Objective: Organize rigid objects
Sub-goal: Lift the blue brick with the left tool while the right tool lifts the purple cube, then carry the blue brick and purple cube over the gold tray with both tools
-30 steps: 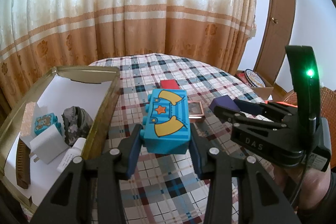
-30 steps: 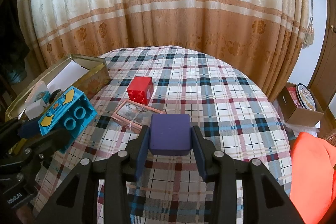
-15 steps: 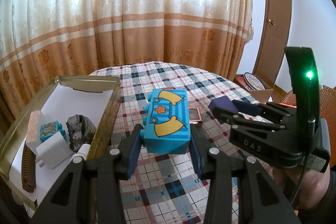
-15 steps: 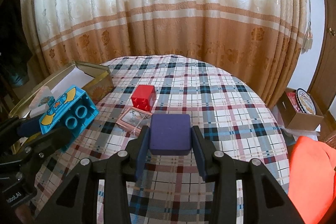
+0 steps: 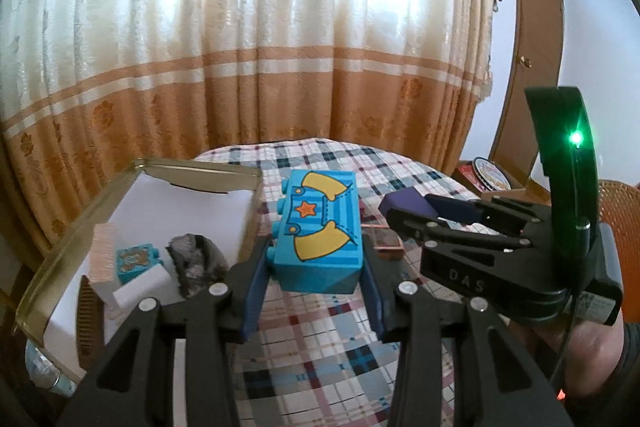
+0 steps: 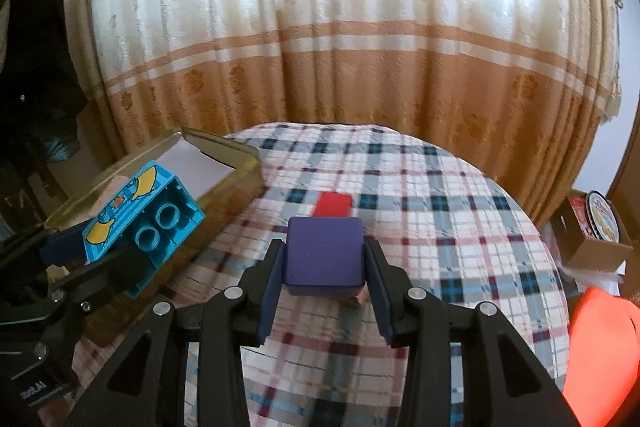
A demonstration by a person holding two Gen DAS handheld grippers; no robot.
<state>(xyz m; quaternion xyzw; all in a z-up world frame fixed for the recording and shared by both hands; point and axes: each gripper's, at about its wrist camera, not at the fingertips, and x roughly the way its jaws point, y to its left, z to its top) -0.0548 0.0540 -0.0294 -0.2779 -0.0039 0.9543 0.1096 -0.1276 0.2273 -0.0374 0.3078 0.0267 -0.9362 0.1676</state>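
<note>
My left gripper (image 5: 316,279) is shut on a blue toy brick (image 5: 320,231) printed with yellow shapes and an orange star, held above the checked tablecloth. The same blue brick (image 6: 140,219) shows at the left of the right wrist view, studs-side hollow facing me. My right gripper (image 6: 324,279) is shut on a purple cube (image 6: 324,251), also lifted off the table; the purple cube (image 5: 404,203) appears at the right of the left wrist view. A red brick (image 6: 334,205) lies on the cloth beyond the cube.
An open gold tin (image 5: 200,173) lined in white stands at the left and holds a small blue block (image 5: 134,261), a grey stone (image 5: 196,259), white pieces and a comb. A pink-framed card (image 5: 386,241) lies on the cloth. A cardboard box (image 6: 592,223) sits beyond the table's right edge.
Both grippers have risen with their blocks and tilted up, so the table sits lower in both views. The red brick is now mostly hidden behind the purple cube.
</note>
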